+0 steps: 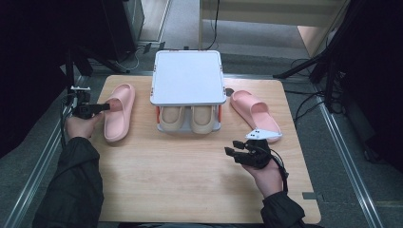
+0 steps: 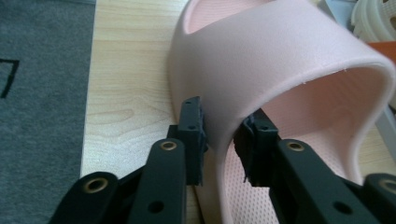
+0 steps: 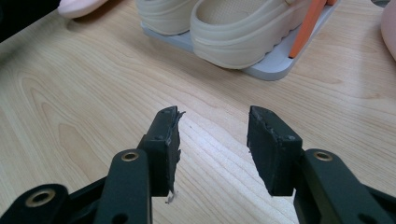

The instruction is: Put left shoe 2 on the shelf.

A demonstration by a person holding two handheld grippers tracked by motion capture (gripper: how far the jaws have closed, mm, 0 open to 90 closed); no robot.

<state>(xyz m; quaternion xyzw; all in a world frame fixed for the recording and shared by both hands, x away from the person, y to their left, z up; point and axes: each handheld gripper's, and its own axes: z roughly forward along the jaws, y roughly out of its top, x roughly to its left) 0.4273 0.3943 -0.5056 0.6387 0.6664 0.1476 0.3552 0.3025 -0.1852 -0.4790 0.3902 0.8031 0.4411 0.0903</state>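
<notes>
A pink slipper lies at the table's left side, toe toward the far edge. My left gripper comes at it from the left and is shut on the slipper's strap. In the left gripper view the strap's side stands between the two pads, and my left gripper presses on it from both sides. A second pink slipper lies at the right. Just in front of it my right gripper hovers over bare wood. In the right gripper view my right gripper is open with nothing between its pads.
A small rack with a white top shelf stands at the table's back middle. Two beige slippers sit side by side on its grey lower shelf, beside an orange post. Black stands and cables surround the table.
</notes>
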